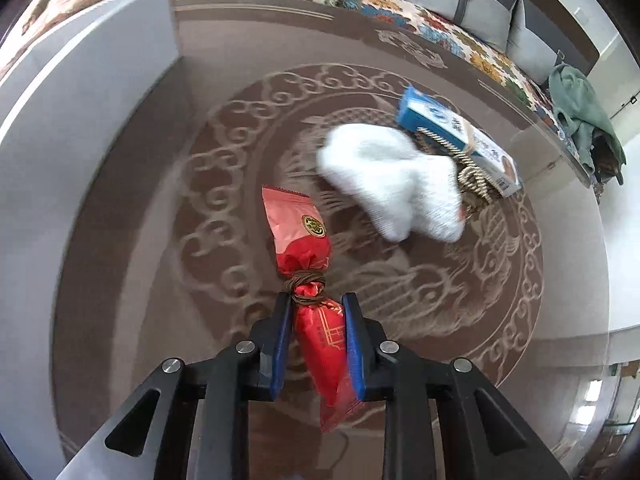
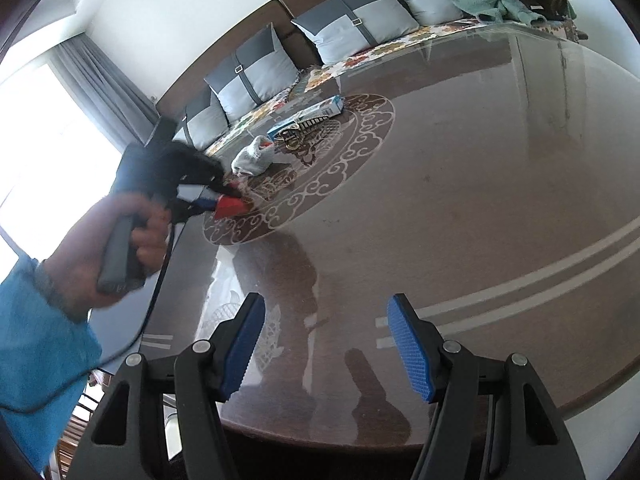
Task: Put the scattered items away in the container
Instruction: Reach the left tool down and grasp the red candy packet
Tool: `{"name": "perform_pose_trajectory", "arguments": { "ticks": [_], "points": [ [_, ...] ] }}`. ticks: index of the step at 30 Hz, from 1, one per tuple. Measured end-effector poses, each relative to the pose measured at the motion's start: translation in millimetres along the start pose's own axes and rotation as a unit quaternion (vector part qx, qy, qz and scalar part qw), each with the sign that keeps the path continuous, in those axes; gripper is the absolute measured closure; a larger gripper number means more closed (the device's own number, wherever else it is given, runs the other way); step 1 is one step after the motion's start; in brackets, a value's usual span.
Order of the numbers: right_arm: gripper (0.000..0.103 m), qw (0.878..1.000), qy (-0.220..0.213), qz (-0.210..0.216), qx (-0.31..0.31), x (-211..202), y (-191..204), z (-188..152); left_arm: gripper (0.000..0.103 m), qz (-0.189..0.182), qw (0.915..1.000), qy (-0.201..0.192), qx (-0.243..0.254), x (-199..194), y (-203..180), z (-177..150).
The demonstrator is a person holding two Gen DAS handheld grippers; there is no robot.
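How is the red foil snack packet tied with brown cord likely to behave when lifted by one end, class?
The red foil snack packet tied with brown cord probably droops: its film looks thin and crinkled. It seems light. The glossy wrap may slip between the left hand-held gripper's pads, which clamp its lower half.

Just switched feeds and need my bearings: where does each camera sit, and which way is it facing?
Left wrist: on the left gripper, looking steeply down at the table; its fingers clamp the red packet.
Right wrist: on the right gripper, open, looking across the table toward the sofa; a hand and blue sleeve show.
Shared: packet, white cloth, blue box.
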State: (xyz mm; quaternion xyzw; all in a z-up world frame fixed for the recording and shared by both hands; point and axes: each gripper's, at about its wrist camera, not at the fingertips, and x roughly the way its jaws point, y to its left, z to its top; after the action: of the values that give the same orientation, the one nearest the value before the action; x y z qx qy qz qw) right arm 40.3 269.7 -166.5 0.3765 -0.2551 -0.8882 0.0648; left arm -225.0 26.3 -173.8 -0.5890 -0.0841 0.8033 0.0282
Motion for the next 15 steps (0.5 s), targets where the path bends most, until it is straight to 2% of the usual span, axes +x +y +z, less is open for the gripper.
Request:
{"name": "perform_pose_trajectory", "arguments": {
  "ticks": [5, 7, 9, 11, 14, 15],
  "points": [
    [0.038, 0.996, 0.002, 0.020, -0.092, 38.3, 32.5, 68.5, 0.078, -0.014, 0.9999, -0.006, 0.000, -7.9, 24.0, -10.3],
    [0.038, 0.986, 0.004, 0.017, -0.168, 67.8, 60.3, 104.7, 0.078, -0.018, 0.9998, -0.010, -0.004, -10.7, 32.1, -9.4],
    [0.038, 0.968, 0.016, 0.013, -0.250, 102.7, 90.3, 138.8, 0.078, -0.021, 0.9997, -0.010, -0.007, -11.0, 37.4, -8.2],
    [0.038, 0.948, 0.030, 0.012, -0.318, 137.2, 118.0, 158.2, 0.078, -0.023, 0.9996, -0.010, -0.009, -12.3, 44.1, -10.3],
    [0.038, 0.916, 0.059, 0.015, -0.396, 185.0, 148.6, 170.5, 0.078, -0.029, 0.9995, -0.006, -0.015, -13.1, 54.3, -14.3],
    [0.038, 0.911, 0.073, 0.012, -0.405, 198.9, 152.6, 172.0, 0.078, -0.030, 0.9994, -0.004, -0.017, -12.8, 57.1, -15.3]
  ]
}}
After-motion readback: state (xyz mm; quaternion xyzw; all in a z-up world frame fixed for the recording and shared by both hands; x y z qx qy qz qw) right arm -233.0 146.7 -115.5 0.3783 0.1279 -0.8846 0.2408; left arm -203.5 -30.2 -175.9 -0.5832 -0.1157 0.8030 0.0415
